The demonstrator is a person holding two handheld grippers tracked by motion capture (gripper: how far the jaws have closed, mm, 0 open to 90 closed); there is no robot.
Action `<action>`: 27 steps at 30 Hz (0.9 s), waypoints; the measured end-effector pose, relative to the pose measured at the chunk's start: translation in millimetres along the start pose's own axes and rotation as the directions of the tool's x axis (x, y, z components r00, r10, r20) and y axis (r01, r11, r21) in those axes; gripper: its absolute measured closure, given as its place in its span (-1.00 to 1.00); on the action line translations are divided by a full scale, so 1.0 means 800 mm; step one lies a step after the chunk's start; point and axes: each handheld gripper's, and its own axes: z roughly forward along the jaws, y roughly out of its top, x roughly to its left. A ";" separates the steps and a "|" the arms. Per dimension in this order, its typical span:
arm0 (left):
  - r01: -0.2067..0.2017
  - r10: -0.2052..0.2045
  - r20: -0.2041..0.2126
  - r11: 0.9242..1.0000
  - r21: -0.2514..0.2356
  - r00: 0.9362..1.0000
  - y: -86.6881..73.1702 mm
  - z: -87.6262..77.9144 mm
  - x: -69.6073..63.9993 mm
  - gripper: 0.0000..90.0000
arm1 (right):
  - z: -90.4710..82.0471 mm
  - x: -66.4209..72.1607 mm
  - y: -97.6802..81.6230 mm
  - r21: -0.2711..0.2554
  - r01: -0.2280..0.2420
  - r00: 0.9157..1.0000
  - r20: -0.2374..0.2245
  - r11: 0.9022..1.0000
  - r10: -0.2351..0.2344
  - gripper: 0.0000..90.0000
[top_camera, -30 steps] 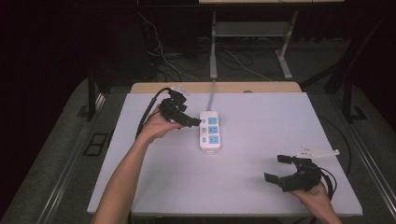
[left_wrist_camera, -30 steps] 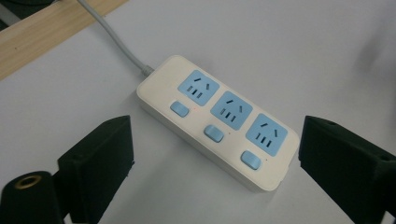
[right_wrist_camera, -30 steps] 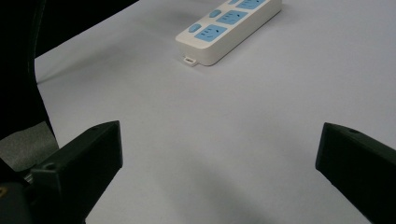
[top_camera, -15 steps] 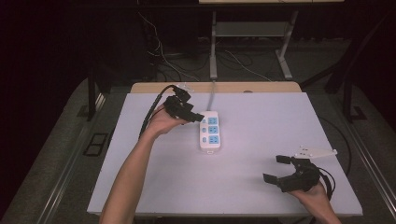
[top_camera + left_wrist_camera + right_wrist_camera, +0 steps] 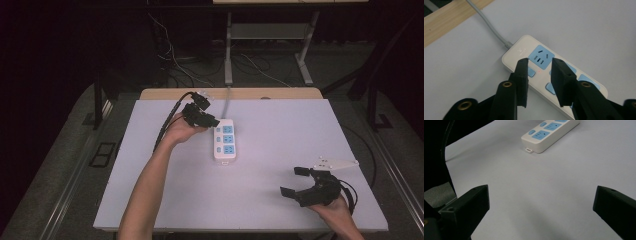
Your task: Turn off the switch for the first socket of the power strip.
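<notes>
Left forearm: comes in from the bottom of the high view and reaches up and across the tabletop [image 5: 260, 195] toward its far left part.
Left gripper [image 5: 209, 121]: held at the far end of the power strip, on the strip's left side. Its jaws have just been closing. In the left gripper view they stand a narrow gap apart [image 5: 539, 75], hanging over the strip's cord end, with nothing pinched between them and no sign that the pads press on anything.
Cable: a black one trails from the left gripper down past the wrist to the left.
Power strip [image 5: 224, 141]: white, with three blue sockets and small blue switches, lying flat on the tabletop a little left of the middle, its length running away from the person. In the left gripper view a small blue switch [image 5: 531, 72] shows just beside the left jaw and a blue socket [image 5: 541, 58] just beyond the gap.
Grey cord [image 5: 226, 102]: leaves the strip's far end and runs off over the wooden edge at the back.
Right gripper [image 5: 296, 182]: held near the front right corner, well apart from the strip, pointing left. Its jaws stand wide apart with bare tabletop between them.
</notes>
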 end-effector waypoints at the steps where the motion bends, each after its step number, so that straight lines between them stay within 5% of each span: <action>1: 0.006 -0.006 0.000 1.000 -0.001 1.000 -0.001 0.002 0.001 0.56 | 0.001 0.001 0.000 0.003 0.003 1.000 0.000 1.000 -0.003 -0.99; 11: 0.061 -0.061 0.027 0.998 0.000 0.998 -0.005 0.020 0.013 0.96 | 0.004 0.002 0.001 0.009 0.011 1.000 0.001 1.000 -0.011 -0.99; 27: 0.132 -0.131 0.051 0.991 0.000 0.990 -0.014 0.041 0.027 0.98 | 0.010 0.004 0.001 0.030 0.022 1.000 0.001 0.999 -0.022 -0.99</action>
